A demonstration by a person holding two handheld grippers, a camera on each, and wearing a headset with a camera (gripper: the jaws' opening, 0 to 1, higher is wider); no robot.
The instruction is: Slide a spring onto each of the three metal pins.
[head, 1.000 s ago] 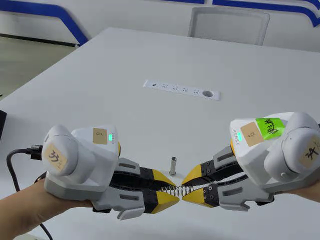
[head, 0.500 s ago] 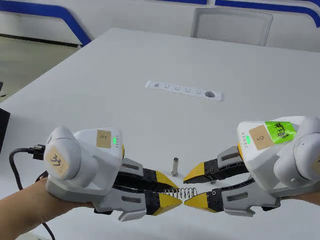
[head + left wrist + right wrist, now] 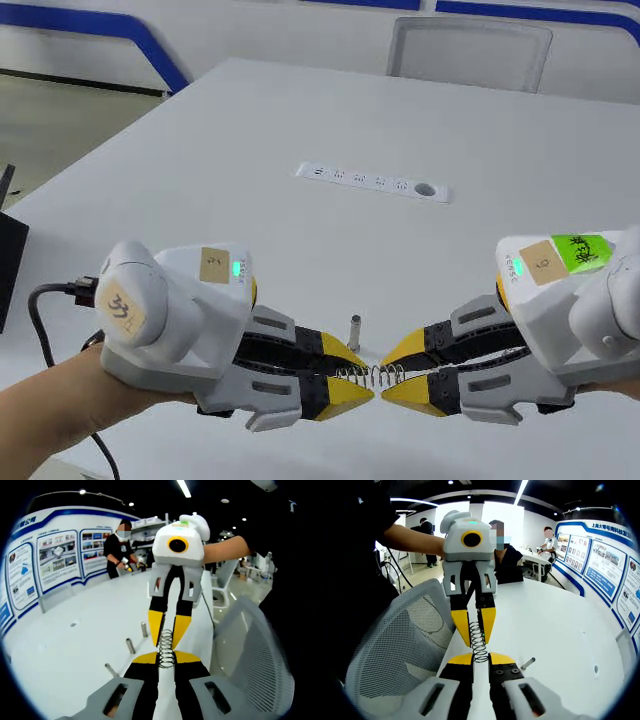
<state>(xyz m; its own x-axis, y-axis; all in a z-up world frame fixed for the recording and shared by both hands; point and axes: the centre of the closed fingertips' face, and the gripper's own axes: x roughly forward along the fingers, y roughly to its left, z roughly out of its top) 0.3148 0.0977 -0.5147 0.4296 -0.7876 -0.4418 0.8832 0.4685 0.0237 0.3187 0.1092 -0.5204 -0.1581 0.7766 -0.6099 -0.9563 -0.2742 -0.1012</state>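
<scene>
The left gripper (image 3: 367, 378) is clamped on one end of a spring (image 3: 378, 376), held level just above the white table (image 3: 300, 120). The right gripper (image 3: 387, 376) faces it tip to tip, its jaws around the spring's other end; I cannot tell whether they pinch it. A metal pin (image 3: 354, 330) stands upright just behind.

We can read little. Behind the left claw (image 3: 362, 377), a tan sticker (image 3: 122, 308) on its round end bears handwriting resembling "33". Behind the right claw (image 3: 388, 377), a tan label (image 3: 543, 265) and a green sticker (image 3: 585, 250) carry handwriting we cannot make out.
</scene>
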